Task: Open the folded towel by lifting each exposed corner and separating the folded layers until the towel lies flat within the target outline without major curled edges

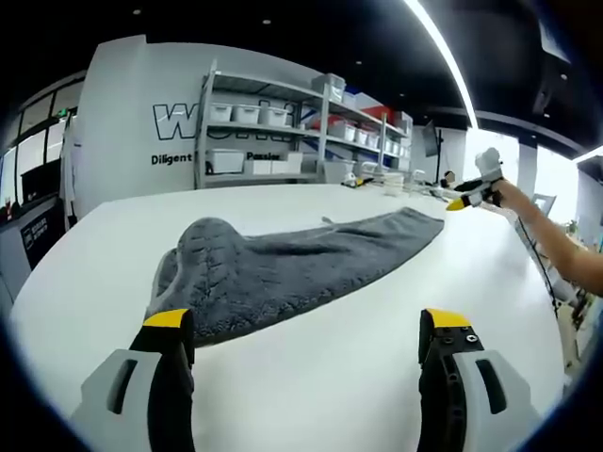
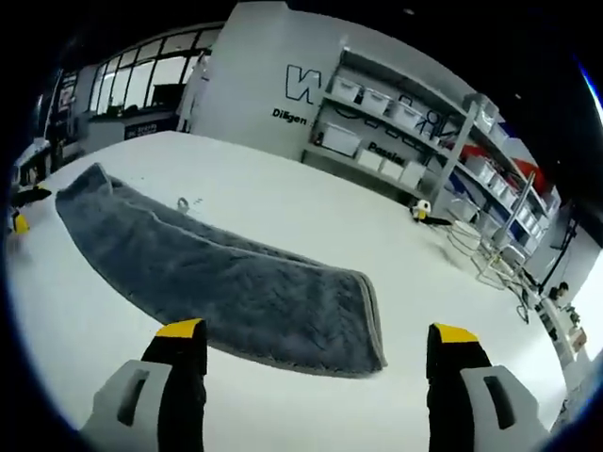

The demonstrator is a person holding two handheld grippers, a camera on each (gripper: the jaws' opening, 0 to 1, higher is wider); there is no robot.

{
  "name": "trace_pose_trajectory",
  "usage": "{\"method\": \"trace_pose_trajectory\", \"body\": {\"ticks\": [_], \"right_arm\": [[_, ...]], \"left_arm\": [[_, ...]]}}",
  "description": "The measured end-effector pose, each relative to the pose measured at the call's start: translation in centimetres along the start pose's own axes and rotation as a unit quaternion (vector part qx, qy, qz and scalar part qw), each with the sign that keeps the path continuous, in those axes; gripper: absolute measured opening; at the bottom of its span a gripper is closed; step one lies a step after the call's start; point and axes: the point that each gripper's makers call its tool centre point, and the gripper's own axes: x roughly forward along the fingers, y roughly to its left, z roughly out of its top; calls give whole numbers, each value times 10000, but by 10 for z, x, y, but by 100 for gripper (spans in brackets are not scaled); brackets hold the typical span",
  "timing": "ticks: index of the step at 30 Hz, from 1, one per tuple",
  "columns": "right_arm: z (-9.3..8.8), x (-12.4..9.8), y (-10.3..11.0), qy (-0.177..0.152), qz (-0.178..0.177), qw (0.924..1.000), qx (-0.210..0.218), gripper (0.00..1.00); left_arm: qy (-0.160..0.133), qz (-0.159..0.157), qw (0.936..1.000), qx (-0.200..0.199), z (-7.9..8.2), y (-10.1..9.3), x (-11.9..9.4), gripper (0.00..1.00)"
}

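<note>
Both views look low across the table [image 1: 311,377] from opposite towel [image 1: 283,264] ends.

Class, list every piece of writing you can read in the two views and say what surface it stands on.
"Diligent": small dark lettering on the white wall, left of the shelving.
"W...": large outlined letters above it, the rest hidden by the shelving.
"Passion"?: between the shelf posts, too blurred to be sure.
"Diligen": right gripper view, same wall, cut off by the shelving.
Black sign at far left: unreadable.
</note>
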Motion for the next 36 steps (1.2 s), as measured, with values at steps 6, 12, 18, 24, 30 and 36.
{"method": "trace_pose_trajectory", "body": {"ticks": [6, 12, 18, 24, 30, 36], "right_arm": [[4, -14, 34, -85, 466, 9987, 201, 99], [9, -26, 69, -321, 839, 9956, 252, 99], [13, -32, 101, -616, 1233, 9901, 258, 99], [13, -23, 122, -735, 1550, 9848, 289, 99], [9, -16, 131, -787, 1714, 9810, 460, 99], [1, -19, 140, -795, 1833, 9788, 454, 99]], "left_arm": [[15, 7, 10000, -11, -1, 0, 0, 98], [10, 20, 10000, -13, -1, 1, -1, 98], [-9, 32, 10000, -7, 1, 2, -2, 98], [-14, 51, 10000, -20, 1, 3, -3, 98], [7, 79, 10000, -24, 0, 5, -3, 98], [8, 94, 10000, -20, 0, 6, -3, 98]]}}
